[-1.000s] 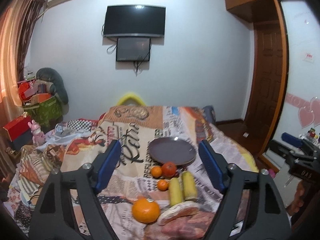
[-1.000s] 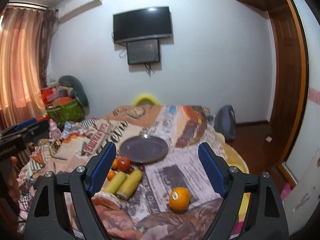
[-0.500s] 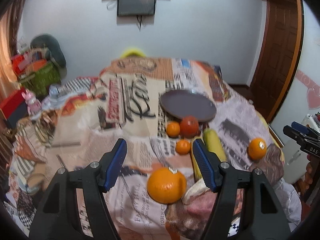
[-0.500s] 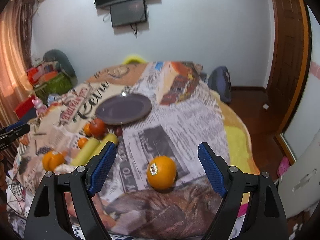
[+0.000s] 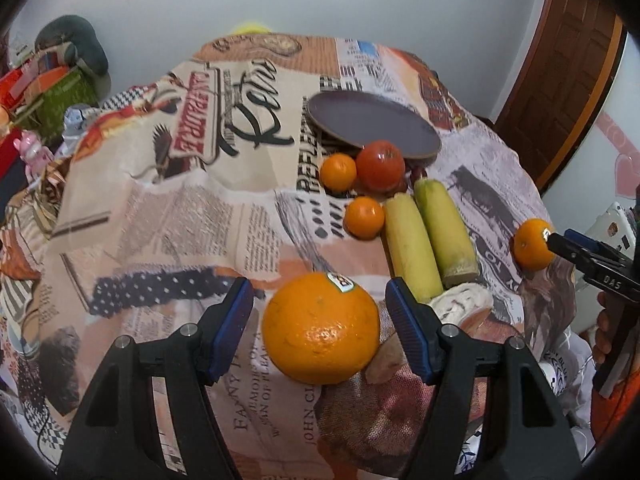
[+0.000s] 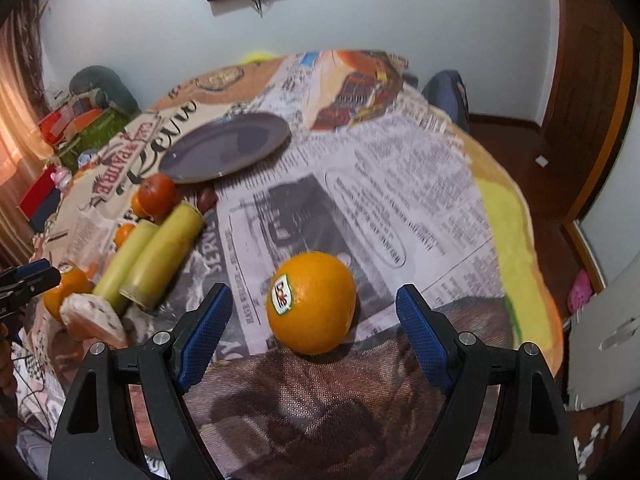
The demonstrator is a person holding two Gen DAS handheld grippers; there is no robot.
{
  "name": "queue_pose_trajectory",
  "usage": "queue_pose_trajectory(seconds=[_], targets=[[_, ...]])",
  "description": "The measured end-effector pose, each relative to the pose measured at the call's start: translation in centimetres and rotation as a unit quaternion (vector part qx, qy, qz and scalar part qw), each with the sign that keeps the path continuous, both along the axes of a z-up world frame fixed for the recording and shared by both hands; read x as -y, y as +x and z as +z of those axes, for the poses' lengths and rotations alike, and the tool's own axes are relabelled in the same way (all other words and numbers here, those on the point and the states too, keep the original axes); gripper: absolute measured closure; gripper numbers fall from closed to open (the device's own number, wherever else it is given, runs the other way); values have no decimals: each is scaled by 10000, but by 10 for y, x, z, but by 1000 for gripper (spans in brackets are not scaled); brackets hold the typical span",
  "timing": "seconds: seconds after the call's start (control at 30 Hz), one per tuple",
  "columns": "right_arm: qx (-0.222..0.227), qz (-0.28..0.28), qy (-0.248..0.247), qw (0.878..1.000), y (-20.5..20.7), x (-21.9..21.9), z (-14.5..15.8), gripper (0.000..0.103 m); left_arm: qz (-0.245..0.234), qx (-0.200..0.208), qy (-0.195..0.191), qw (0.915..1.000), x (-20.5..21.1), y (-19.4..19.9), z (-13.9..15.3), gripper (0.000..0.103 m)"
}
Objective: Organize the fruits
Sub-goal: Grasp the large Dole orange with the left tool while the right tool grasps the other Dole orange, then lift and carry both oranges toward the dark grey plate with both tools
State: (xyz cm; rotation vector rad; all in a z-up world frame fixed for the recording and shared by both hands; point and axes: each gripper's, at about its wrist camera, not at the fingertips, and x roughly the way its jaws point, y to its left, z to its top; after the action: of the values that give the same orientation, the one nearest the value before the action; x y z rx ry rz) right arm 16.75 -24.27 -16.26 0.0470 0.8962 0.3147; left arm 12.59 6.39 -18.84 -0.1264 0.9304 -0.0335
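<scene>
Flanking round, dimpled oranges — ribbed blue tool pads, apparently untouching.

**Bed with a printed cover**

We see a cover bearing a plate at 12 o'clock, a tomato, small oranges, two corn cobs, and two big oranges at 6.

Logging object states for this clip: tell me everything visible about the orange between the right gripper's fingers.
The orange is round, bright, dimpled-skinned, with an oval white sticker facing the camera. It rests on the printed bedspread, where newsprint pattern meets a brown patch. It sits between the open right gripper fingers, touching neither, apart from the other fruit.
</scene>
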Motion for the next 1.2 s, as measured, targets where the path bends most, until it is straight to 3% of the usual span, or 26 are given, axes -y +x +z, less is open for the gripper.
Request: queue_pose_trajectory(seconds=[0.37, 0.57, 0.93, 1.2], targets=[[-314, 58, 82, 9995, 12, -7, -20, 22, 19, -253, -178, 9995, -2, 10, -21, 34], [-470, 23, 129, 9988, 17, -8, -28, 49, 23, -216, -189, 9996, -2, 9, -22, 35], [-356, -12, 172, 9992, 12, -5, -18, 51, 216, -81, -150, 9996, -9, 11, -10, 36], [148, 12, 209, 9997, 15, -10, 17, 51, 392, 443, -103, 9982, -19, 18, 24, 36]])
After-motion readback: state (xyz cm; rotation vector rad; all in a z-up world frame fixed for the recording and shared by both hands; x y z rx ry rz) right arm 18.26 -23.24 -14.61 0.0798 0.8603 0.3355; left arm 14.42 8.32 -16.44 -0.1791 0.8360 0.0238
